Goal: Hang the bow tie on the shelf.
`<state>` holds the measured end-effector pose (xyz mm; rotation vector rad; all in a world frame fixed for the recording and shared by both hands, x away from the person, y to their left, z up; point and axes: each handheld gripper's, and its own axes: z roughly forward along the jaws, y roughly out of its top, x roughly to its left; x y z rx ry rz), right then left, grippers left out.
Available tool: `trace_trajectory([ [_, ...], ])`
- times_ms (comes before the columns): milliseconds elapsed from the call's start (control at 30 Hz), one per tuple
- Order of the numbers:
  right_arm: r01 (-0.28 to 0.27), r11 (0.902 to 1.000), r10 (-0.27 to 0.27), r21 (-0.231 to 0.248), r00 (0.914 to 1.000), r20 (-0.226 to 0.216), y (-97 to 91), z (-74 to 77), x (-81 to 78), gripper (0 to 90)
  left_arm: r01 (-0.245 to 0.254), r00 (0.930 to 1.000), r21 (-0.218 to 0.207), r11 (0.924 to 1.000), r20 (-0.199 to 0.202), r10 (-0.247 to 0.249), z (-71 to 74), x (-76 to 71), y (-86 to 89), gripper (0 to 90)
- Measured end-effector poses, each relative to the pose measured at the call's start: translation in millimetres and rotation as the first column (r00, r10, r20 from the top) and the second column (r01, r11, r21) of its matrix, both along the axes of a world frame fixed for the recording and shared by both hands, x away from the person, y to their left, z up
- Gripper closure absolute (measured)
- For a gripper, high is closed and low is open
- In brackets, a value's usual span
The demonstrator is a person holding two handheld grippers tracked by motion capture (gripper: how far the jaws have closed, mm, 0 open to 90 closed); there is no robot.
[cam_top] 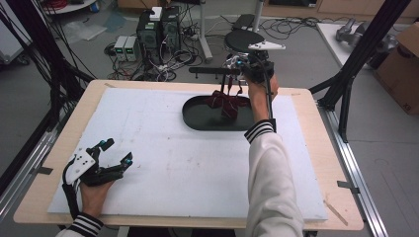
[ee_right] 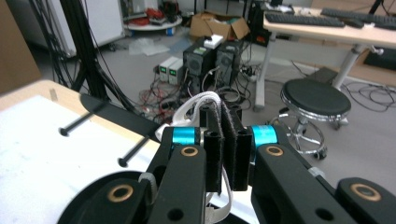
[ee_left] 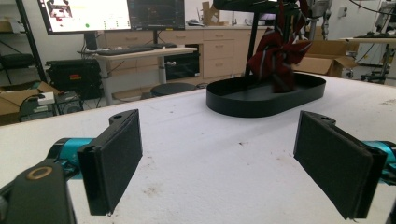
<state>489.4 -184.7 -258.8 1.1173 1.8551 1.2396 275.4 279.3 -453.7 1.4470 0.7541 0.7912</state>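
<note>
Right tool lifts a dark red striped cloth bow over the black oval tray.

The right tool [cam_top: 236,69], clamped on the bow's white strap [ee_right: 201,105], holds the dark red striped cloth bow [cam_top: 226,102] dangling above the black oval tray [cam_top: 197,118] on the white tabletop [cam_top: 163,163]. The left tool [cam_top: 114,151], near the tray's left, rests with jaws spread wide.

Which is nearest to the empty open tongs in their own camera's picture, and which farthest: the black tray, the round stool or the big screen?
From the left tongs:
1. Black tray, ahead on the table, right.
2. Round stool, beyond the table's edge, centre.
3. Big screen, back left.
</note>
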Motion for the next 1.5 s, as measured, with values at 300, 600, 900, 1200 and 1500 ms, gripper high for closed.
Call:
trace_trajectory([
  [300,0.022,0.9996,-0.022,-0.016,0.9995,-0.021,-5.9,-9.8,9.8,87.1,-0.001,1.0000,0.000,1.0000,0.001,0.001,0.0,-0.1,0.0,15.7],
  [600,0.029,0.9990,-0.032,-0.035,0.9973,-0.067,-10.3,-19.8,12.6,86.8,-0.002,1.0000,0.000,1.0000,0.003,0.002,0.0,-0.4,-0.5,15.7],
  [900,0.040,0.9964,-0.047,-0.075,0.9942,-0.097,-12.0,-24.1,14.1,84.3,-0.001,1.0000,-0.001,1.0000,0.003,0.001,-0.1,-0.6,-0.5,15.7],
  [1200,0.041,0.9918,-0.053,-0.121,0.9939,-0.097,-12.2,-25.8,14.1,76.1,0.000,1.0000,0.000,1.0000,0.003,0.000,0.0,-0.6,-0.5,15.7],
  [1500,0.042,0.9873,-0.054,-0.153,0.9960,-0.072,-15.6,-24.5,11.4,60.5,0.000,1.0000,0.000,1.0000,0.005,0.000,-0.1,-0.5,-0.7,15.7],
])
